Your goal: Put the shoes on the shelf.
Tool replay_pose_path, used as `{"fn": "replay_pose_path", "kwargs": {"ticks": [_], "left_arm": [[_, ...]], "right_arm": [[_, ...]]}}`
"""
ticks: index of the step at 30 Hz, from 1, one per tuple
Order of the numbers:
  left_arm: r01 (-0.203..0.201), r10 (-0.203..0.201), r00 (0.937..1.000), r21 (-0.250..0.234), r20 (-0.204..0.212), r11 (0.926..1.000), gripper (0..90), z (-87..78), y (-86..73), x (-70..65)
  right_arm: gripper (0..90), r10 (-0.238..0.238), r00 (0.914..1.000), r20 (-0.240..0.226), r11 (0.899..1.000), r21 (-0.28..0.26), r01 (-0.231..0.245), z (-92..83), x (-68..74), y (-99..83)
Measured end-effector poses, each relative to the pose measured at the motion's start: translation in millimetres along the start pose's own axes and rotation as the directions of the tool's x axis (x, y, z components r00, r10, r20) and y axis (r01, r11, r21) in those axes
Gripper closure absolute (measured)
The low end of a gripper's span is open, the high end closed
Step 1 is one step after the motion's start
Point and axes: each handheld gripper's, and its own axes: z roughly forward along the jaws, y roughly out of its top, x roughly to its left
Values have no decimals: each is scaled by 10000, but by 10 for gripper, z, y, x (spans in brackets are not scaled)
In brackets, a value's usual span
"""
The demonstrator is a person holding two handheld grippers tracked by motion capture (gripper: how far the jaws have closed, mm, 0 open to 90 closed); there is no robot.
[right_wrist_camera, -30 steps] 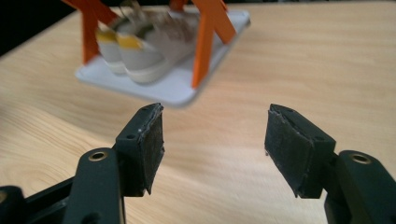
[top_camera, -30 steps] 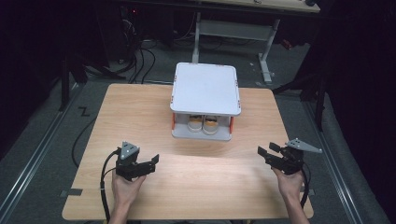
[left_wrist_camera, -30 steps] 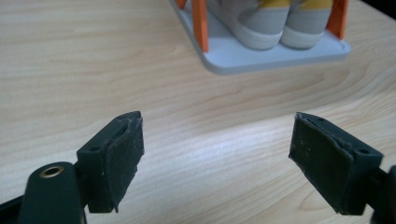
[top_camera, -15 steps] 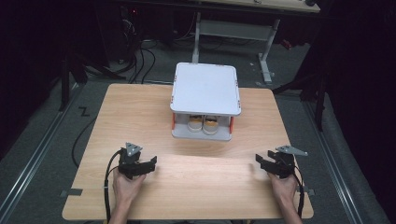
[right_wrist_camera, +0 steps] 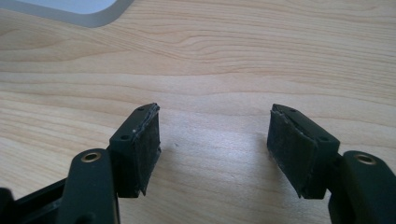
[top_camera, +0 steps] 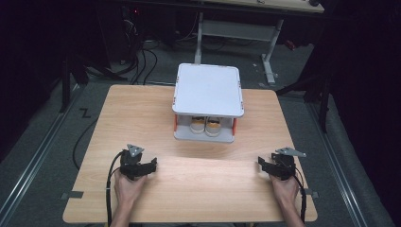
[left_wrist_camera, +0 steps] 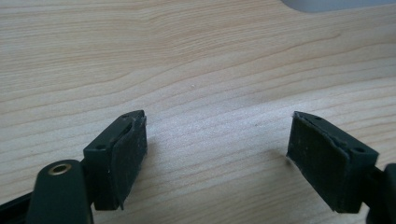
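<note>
Jaws on both my grippers stand wide apart with only bare wood between them. On my right gripper [top_camera: 268, 166] the jaws have just been opening, and nothing sits in their gap. In the right gripper view its two black pads [right_wrist_camera: 144, 149] hang low over the grain, throwing small shadows beneath them. My left gripper [top_camera: 144, 166] sits at the near left of the worktop [top_camera: 142, 118], jaws aimed toward the middle, and in the left gripper view its pads [left_wrist_camera: 128, 156] likewise hover close above plain wood. My left hand [top_camera: 127, 187] and right hand [top_camera: 283, 187] come in from the near edge, each wrapped around its gripper, cables trailing back along my forearms.

Nearest thing to either gripper is the small white rack [top_camera: 208, 90], standing well apart from both at the centre of the worktop toward the far side. It has a flat white top on orange corner posts, and under it two round pale things with orange-yellow bands [top_camera: 205, 125] sit side by side on the lower shelf. A grey corner of the rack's base [right_wrist_camera: 70, 11] shows in the right gripper view.

Beyond the worktop lie dark floor, cables and a desk frame [top_camera: 236, 28].
</note>
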Motion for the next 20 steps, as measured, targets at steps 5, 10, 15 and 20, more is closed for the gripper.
{"fn": "replay_pose_path", "kwargs": {"ticks": [5, 10, 15, 20], "left_arm": [[-121, 121, 9998, -45, -132, 9999, 203, 6, -11, -14], [-228, 228, 9996, -29, -149, 9997, 196, 7, -14, -27], [-226, 226, 9996, -27, -152, 9997, 197, 7, -15, -27], [-181, 181, 9997, -27, -150, 9998, 201, 4, -17, -28]], "right_arm": [[328, -315, 9993, 191, 9994, 126, 313, 14, 2, 4], [316, -480, 9983, 342, 9987, 195, 474, 18, 25, 2], [316, -472, 9983, 349, 9987, 190, 465, 18, 23, 2], [316, -473, 9983, 350, 9987, 191, 466, 18, 23, 2]]}}
